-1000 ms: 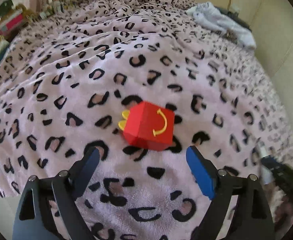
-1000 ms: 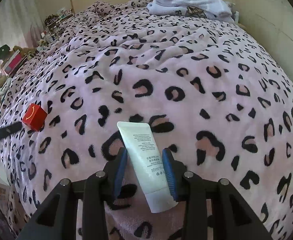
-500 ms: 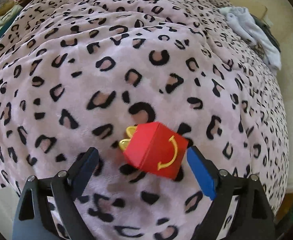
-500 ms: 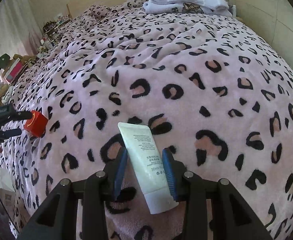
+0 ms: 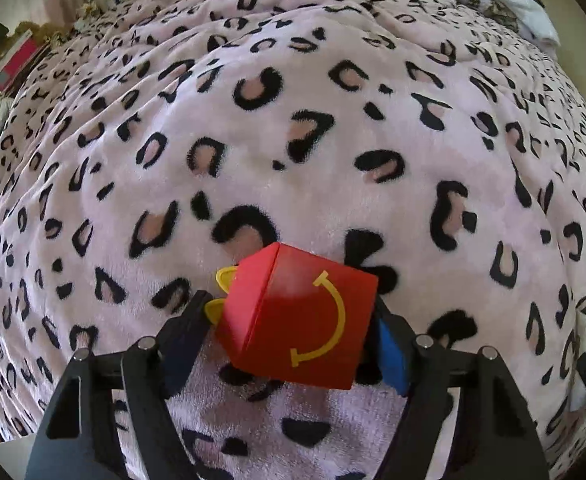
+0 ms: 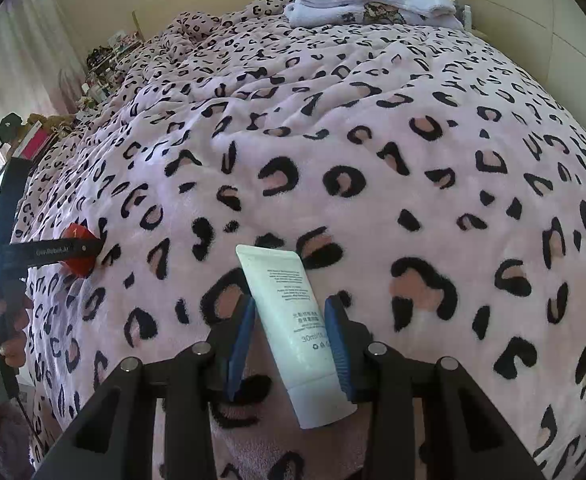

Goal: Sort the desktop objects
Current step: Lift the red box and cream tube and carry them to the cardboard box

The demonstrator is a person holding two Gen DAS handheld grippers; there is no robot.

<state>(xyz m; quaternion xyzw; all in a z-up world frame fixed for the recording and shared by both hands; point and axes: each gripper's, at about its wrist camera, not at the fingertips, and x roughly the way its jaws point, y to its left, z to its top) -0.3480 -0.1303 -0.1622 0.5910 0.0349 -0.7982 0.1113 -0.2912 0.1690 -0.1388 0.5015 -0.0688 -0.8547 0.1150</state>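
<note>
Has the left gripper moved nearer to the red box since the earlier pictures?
Yes. In the right wrist view the left gripper has come in from the left edge over the blanket to the red box; its fingers have just been closing around the box.

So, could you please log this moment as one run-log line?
left gripper: closing around red box | right gripper: shut on white tube | surface: leopard-print blanket
</note>
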